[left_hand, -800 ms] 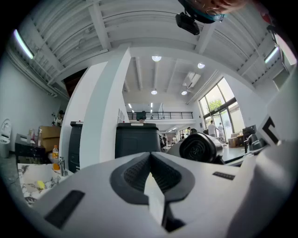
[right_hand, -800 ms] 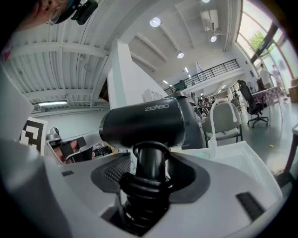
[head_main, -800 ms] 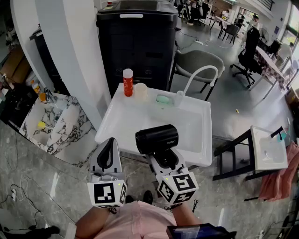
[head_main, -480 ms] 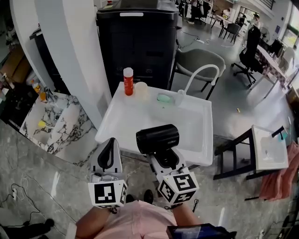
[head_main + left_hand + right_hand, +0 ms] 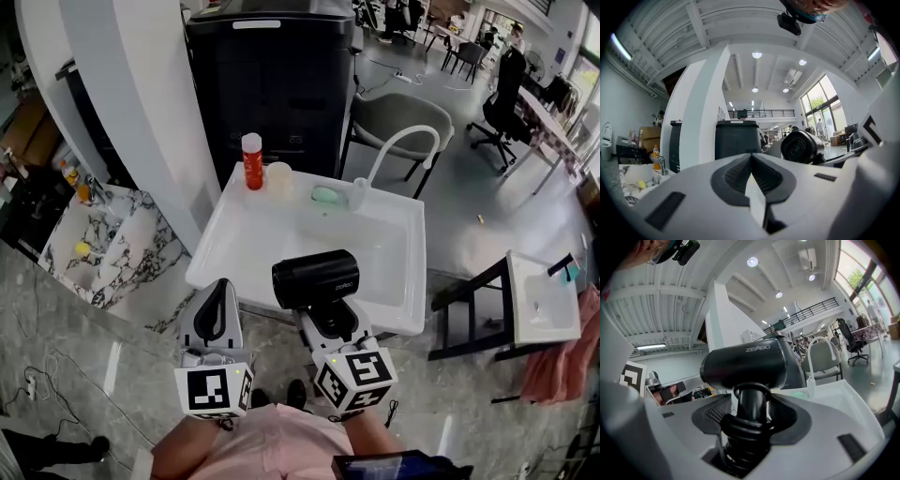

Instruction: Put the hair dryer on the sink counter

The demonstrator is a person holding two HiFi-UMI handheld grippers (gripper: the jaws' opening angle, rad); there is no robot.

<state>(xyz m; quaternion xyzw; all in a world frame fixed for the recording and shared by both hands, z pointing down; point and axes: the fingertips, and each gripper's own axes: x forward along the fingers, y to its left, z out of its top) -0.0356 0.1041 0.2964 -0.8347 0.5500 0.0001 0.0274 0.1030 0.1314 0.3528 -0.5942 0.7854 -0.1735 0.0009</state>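
Carry step in hand: right tongs (image 5: 329, 322) clamp the hair dryer (image 5: 315, 278) by its handle, aloft over the sink table's (image 5: 246, 236) near edge. Left tongs (image 5: 215, 315) closed, empty (idle). Next: advance, lower flat, release.

Surroundings, head view: red bottle (image 5: 252, 162) with white cap, upright, just left of a translucent cup (image 5: 278, 177); pale green soap dish (image 5: 329, 196) to their right; black cabinet (image 5: 272, 84) behind them; grey chair (image 5: 398, 117) beside the cabinet; white pillar (image 5: 141, 103) at left, marble counter (image 5: 103, 253) at its foot; black office chair (image 5: 502, 89) far right; small white stand (image 5: 539, 300) and pink cloth (image 5: 572, 347) at the right edge.
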